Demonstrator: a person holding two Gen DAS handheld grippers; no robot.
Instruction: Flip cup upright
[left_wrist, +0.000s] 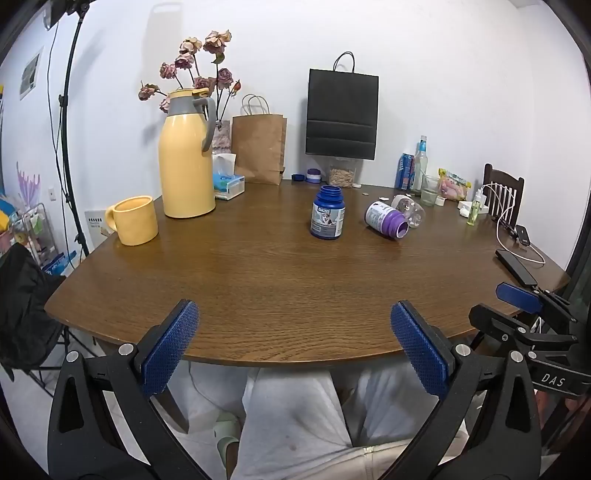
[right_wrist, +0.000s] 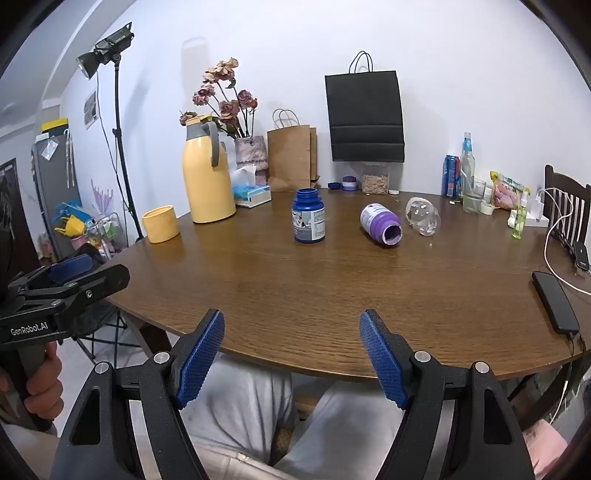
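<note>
**Both tongs wide apart and empty; no cup righted yet.**
The left gripper (left_wrist: 295, 314) and right gripper (right_wrist: 291, 321) hover off the near edge of the table (left_wrist: 277, 288), well apart from the purple cup (left_wrist: 386, 220), which lies on its side mid-table, mouth toward us, just beside a tipped clear cup (left_wrist: 409, 211). The reach, grasp and turn all seem left to do. The left view shows the yellow mug (left_wrist: 133, 220) with its handle (hidden in the right view). The right view adds the lamp (right_wrist: 105, 50) and a hand (right_wrist: 40, 387) on the other handle.

Jar (left_wrist: 342, 176) w/ grain half hidden behind black bag (left_wrist: 341, 114); blue bottle (left_wrist: 327, 213) label too small to read; chair (right_wrist: 567, 206) cut off at frame edge.
</note>
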